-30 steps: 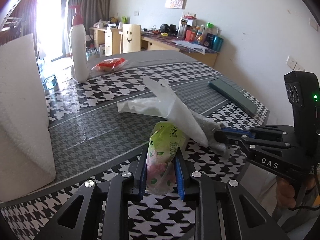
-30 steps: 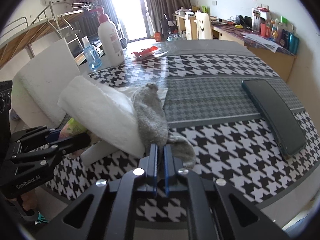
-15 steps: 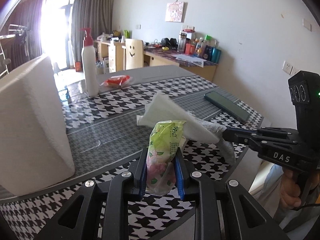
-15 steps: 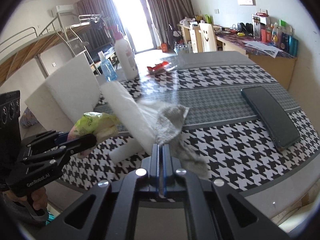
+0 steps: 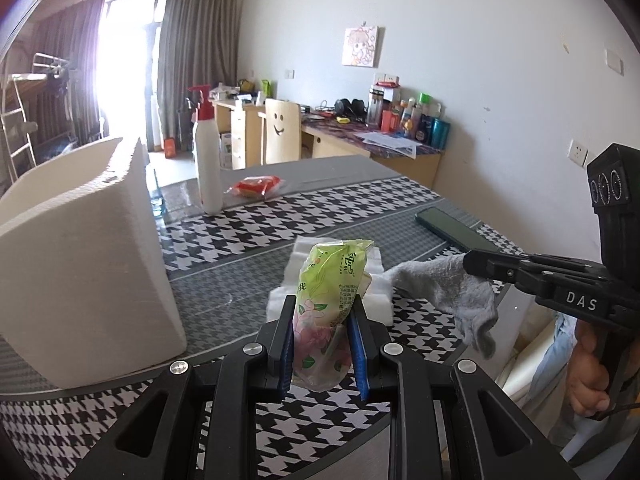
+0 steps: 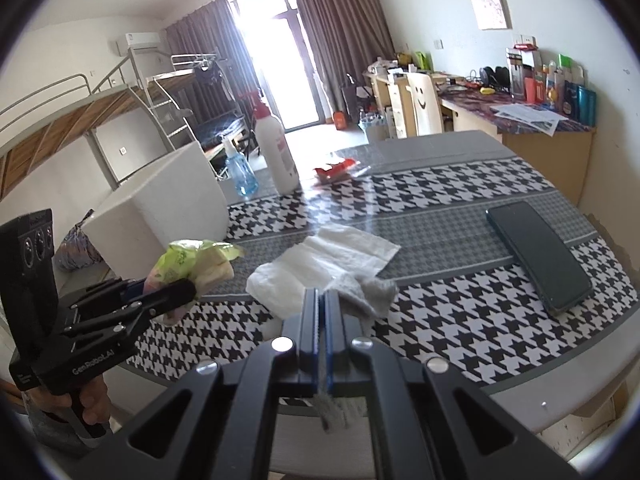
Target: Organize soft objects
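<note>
A green flowered tissue pack (image 5: 334,276) stands upright between the blue pads of my left gripper (image 5: 323,306), which is shut on it above the table. From the right wrist view the same pack (image 6: 192,260) sticks out of the left gripper (image 6: 188,290) at the left. My right gripper (image 6: 322,298) is shut on a grey sock (image 6: 374,294). The sock (image 5: 448,292) hangs from the right gripper (image 5: 471,262), clear of the table. A white paper towel (image 6: 324,264) lies crumpled on the table under both.
On the houndstooth table (image 6: 460,320) a dark phone (image 6: 540,256) lies at the right. A big white paper block (image 5: 80,272) stands at the left. A white pump bottle (image 5: 206,160), a small blue bottle (image 6: 240,172) and a red packet (image 5: 256,186) sit at the far side.
Both grippers have risen with the pack and the sock. The white paper towel that was lifted along with them has slipped off and now lies on the table.
</note>
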